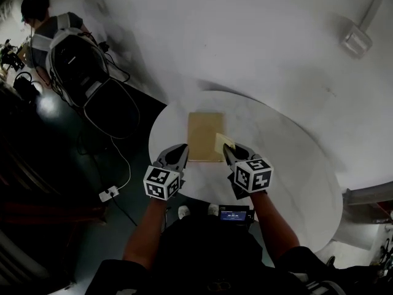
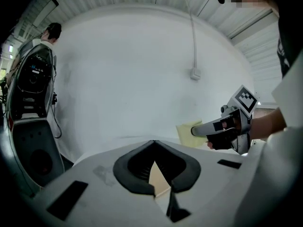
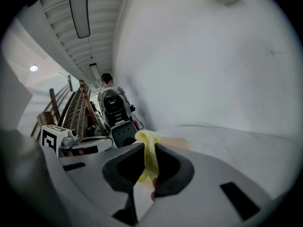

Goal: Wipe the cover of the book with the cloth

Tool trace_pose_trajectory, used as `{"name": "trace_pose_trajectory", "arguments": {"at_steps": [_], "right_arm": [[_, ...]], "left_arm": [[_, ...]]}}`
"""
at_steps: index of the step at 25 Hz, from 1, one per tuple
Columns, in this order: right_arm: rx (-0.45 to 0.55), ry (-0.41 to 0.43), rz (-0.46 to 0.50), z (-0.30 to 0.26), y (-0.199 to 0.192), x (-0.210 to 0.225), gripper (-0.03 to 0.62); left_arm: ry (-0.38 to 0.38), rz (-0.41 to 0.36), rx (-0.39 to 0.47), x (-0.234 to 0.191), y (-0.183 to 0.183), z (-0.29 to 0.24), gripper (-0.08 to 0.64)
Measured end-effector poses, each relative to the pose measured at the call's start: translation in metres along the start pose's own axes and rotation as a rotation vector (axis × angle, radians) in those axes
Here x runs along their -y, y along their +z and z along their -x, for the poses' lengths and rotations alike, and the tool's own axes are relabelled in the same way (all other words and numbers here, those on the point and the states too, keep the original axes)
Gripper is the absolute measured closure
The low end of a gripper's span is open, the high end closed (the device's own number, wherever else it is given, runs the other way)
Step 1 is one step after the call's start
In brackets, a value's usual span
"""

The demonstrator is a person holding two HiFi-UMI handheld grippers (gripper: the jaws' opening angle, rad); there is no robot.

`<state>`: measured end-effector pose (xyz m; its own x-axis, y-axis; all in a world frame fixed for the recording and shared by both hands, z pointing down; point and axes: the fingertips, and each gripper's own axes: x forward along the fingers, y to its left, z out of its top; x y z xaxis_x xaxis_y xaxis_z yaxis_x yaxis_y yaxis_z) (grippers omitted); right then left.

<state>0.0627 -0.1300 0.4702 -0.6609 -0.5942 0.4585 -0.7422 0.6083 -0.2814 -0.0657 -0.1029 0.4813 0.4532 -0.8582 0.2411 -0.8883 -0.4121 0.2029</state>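
We see only a tan sliver of the book [image 2: 158, 178] through the left claw [image 2: 152, 143], whose jaws meet at their tips with nothing clamped, at the book's near left edge. The right claw [image 3: 148, 145] is clamped on the yellow cloth [image 3: 147, 156], which hides the book's near right corner. The book lies flat at the middle of the round white worktop [image 1: 288, 165]. Left of the book, off the worktop, the dark floor [image 1: 61, 183] is hard to read. Farther left, a person [image 1: 40, 23] stands beyond a dark machine [image 1: 77, 63].
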Motion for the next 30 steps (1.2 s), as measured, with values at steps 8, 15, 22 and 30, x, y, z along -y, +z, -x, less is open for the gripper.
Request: {"name": "trace_pose_trajectory", "arguments": {"at_steps": [8, 15, 22, 30], "right_arm": [[-0.003, -0.027, -0.028, -0.006, 0.005, 0.006, 0.505], [-0.023, -0.013, -0.047, -0.010, 0.000, 0.010, 0.505], [-0.073, 0.016, -0.013, -0.006, 0.001, 0.036, 0.505], [-0.152, 0.029, -0.018, -0.047, 0.028, 0.046, 0.505]], "left_arm": [[-0.037, 0.001, -0.030, -0.006, -0.002, -0.008, 0.558], [-0.027, 0.008, -0.051, -0.011, -0.008, -0.012, 0.558], [0.018, 0.030, -0.116, -0.019, -0.022, -0.025, 0.558], [0.013, 0.027, -0.188, -0.052, -0.033, -0.043, 0.558]]}}
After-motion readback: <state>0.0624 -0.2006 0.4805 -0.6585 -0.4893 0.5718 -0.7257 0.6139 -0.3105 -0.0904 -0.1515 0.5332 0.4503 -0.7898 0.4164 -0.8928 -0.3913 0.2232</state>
